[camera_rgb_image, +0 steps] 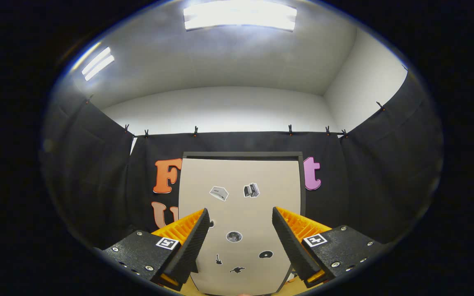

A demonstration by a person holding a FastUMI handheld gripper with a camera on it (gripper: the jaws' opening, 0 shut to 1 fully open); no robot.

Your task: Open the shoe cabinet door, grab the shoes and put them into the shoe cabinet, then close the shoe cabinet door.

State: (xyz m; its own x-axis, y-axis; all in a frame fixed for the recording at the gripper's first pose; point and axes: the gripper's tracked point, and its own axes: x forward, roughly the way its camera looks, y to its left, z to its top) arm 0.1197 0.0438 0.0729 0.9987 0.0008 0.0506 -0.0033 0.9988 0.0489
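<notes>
Two fingers (pixel 241 230) of mine stand spread wide apart, nothing between them, nothing touched. Gripper released.

Shoe cabinet (pixel 241 193) dead ahead at 12 o'clock, beyond the fingertips. Its door (pixel 241 213) is a pale beige panel, shut flat against the dark frame (pixel 243 155) that shows along the top and down the right side. The door's lower part sits in the gap between my fingers; its upper part rises above them.

Stickers on the door, small, detail hard to make out:
- a pale boxy one (pixel 219 193) at about 11 o'clock from the door's middle
- a dark striped one (pixel 251 190) at about 1 o'clock, just beside the first
- a round grey one (pixel 234 236) near centre, between my fingertips
- a black disc (pixel 266 254) at 4 o'clock from the round one
- a little guitar shape (pixel 218 259) at 7 o'clock from it
- a black figure (pixel 237 269) lowest, at 6 o'clock

A strip of light wooden surface (pixel 187 290) shows under the door's bottom edge, close to my fingers.

Black cloth wall (pixel 364 172) behind and on both flanks of the cabinet, pinned up with small clips (pixel 290 130) along its top edge. White wall (pixel 220 109) above the cloth. Ceiling light (pixel 240 15) at 12 o'clock high, a second one (pixel 97 62) at 10 o'clock.

Cannot tell where the handle is on the door.
</notes>
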